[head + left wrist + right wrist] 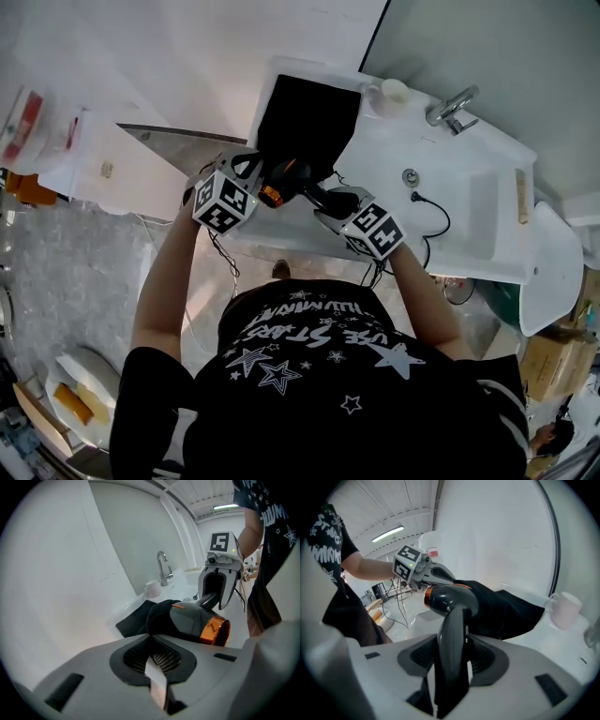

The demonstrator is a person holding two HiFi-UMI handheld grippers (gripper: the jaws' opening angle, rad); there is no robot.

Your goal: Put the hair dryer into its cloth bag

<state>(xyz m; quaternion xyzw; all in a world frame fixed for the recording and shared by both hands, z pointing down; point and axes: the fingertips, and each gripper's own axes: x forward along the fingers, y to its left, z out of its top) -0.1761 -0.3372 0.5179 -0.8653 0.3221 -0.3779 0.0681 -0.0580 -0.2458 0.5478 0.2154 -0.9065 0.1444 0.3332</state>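
A dark grey hair dryer [292,178] with an orange ring hangs over the white counter's front edge. My right gripper [336,208] is shut on its handle [452,644], and the dryer's head [447,599] points away from me. The black cloth bag [309,112] lies on the counter behind it. Its near edge is lifted and drapes over the dryer's front end [161,616]. My left gripper [251,171] is shut on that edge of the bag, right next to the dryer. In the left gripper view the right gripper [218,590] shows behind the dryer.
On the counter [394,150] stand a white cup [394,92] and a chrome faucet [453,105] beside the sink basin [459,216]. A black cable [433,211] runs across the basin. A wooden stick [521,195] lies at the right rim.
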